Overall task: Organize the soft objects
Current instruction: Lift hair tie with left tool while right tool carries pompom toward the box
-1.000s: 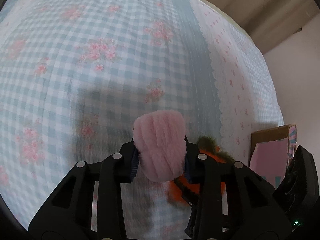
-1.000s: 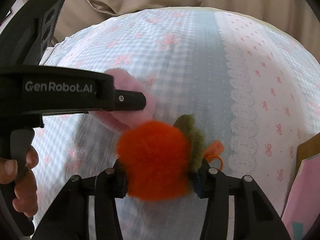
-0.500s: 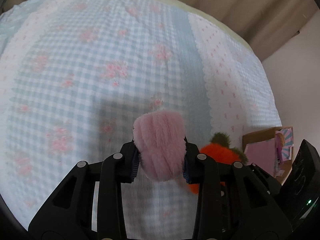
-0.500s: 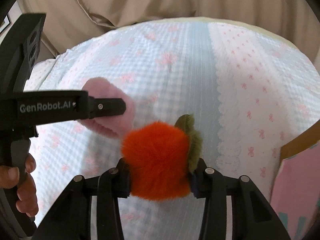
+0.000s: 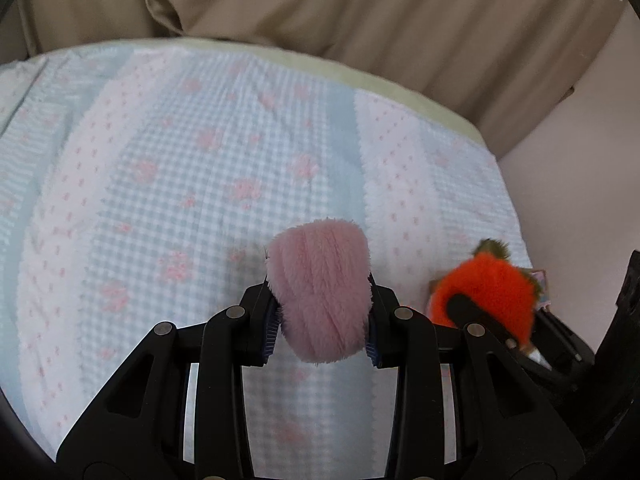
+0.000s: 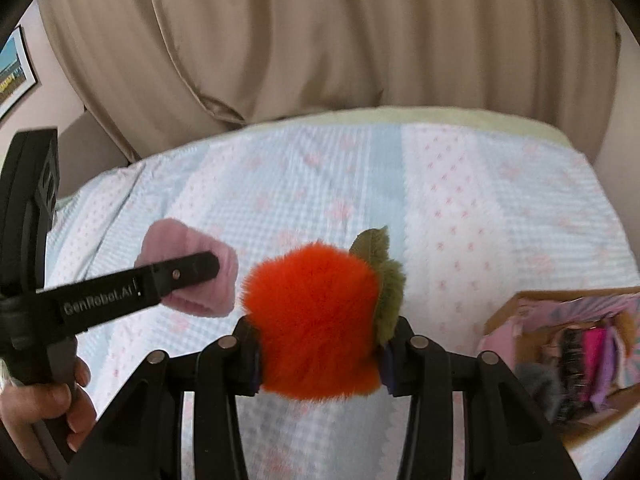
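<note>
Since half a second ago both of my grippers have tilted upward, so the beige curtain (image 6: 320, 40) now fills the top of both views and more of the far edge of the bed shows. My left gripper (image 5: 322, 320) pinches the pink plush piece (image 5: 320, 288) between its two fingers, and the piece hangs above the checked bedspread (image 5: 160, 200) without touching it. My right gripper (image 6: 320, 356) pinches the orange plush fruit (image 6: 316, 320), whose green leaf (image 6: 384, 280) sticks out at 1 o'clock from the ball.

From the right wrist I see the left gripper (image 6: 192, 268) at 9 o'clock, just beside the orange fruit, and the person's hand (image 6: 48, 408) on its handle at 8 o'clock. From the left wrist the orange fruit (image 5: 488, 292) sits at 3 o'clock, near the pink piece but apart from it. A cardboard box (image 6: 568, 352) with coloured soft things inside stands at 4 o'clock in the right view, beside the bed edge. Between the two toys and the box only the right gripper's own finger stands in the way. A framed picture (image 6: 14, 68) hangs at 10 o'clock.
</note>
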`<state>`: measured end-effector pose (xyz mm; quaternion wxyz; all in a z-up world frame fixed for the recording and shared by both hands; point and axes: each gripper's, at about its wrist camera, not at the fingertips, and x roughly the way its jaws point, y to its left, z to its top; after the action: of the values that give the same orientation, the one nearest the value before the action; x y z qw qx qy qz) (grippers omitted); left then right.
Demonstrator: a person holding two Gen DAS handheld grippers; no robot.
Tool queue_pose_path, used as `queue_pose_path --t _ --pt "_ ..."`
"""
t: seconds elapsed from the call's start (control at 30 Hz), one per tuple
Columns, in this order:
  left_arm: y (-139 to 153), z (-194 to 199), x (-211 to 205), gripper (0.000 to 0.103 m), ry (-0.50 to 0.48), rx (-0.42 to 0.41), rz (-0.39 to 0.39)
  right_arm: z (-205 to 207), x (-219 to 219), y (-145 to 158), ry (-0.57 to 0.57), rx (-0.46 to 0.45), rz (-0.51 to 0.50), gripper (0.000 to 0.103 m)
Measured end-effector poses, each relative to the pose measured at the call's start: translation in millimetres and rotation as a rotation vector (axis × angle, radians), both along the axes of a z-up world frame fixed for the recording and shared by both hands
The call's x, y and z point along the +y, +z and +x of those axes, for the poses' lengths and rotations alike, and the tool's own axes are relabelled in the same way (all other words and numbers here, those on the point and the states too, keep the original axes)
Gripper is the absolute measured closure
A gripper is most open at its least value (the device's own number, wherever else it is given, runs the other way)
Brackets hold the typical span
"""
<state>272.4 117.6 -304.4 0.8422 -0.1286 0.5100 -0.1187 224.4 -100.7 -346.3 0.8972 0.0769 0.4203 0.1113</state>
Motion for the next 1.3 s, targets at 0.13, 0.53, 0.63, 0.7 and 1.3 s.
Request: queue_pose_path --t 0.13,0.53,0.63,0.7,1.3 --pt "44 -21 -15 0.072 -0.001 -0.039 0.008 -19 -18 44 -0.009 -0.035 -0.011 0.063" --pt "132 -77 -103 0.072 -0.057 -0.115 0.014 -77 -103 134 -0.073 -0.117 -0.056 0.063" --pt "144 -89 -136 0.072 -0.072 -0.123 0.011 -89 -132 141 -0.084 -0.114 -0.076 0.063" --pt "149 -96 -160 0.072 -0.084 -0.131 0.019 -97 -151 142 -0.092 -0.101 -0.085 0.063" --pt "57 -78 -340 0.072 -0.242 0.027 0.114 -71 -310 54 -0.204 0.132 -0.106 0.063"
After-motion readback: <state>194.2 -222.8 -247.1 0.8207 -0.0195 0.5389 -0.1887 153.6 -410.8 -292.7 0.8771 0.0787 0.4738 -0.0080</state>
